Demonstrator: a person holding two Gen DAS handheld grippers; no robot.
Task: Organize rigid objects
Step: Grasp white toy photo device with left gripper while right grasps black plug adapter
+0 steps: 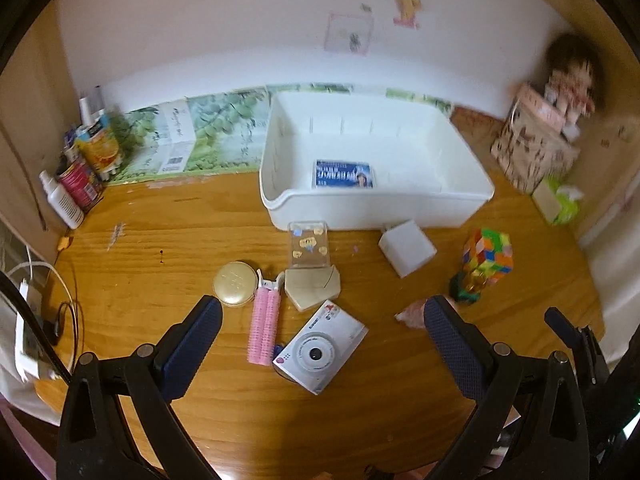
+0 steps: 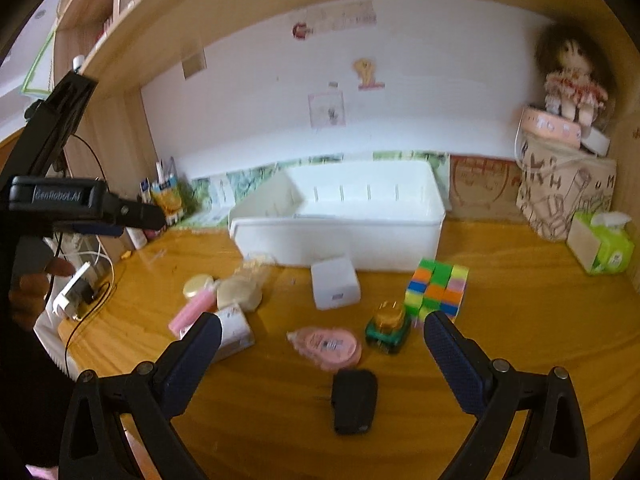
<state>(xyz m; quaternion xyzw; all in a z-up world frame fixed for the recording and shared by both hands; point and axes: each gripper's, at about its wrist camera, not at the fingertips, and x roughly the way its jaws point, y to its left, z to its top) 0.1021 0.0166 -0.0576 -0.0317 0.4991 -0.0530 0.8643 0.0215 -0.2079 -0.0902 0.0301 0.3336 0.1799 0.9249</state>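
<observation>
A white bin (image 1: 460,196) stands at the back of the wooden desk, holding a blue card box (image 1: 344,175). In front of it lie a silver camera (image 1: 320,348), a pink hair roller (image 1: 264,328), a gold round compact (image 1: 235,283), a beige case (image 1: 312,288), a clear box (image 1: 309,244), a white cube (image 1: 407,247) and a colourful cube (image 1: 488,256). My left gripper (image 1: 320,344) is open above the camera. My right gripper (image 2: 320,344) is open above a pink tape dispenser (image 2: 326,347), a black case (image 2: 355,400) and a green toy car (image 2: 387,326).
Bottles and cans (image 1: 80,172) stand at the back left. A paper bag with a doll (image 2: 568,184) and a tissue box (image 2: 600,246) stand at the back right. A charger and cables (image 2: 76,292) hang off the left edge. A shelf (image 2: 240,8) runs overhead.
</observation>
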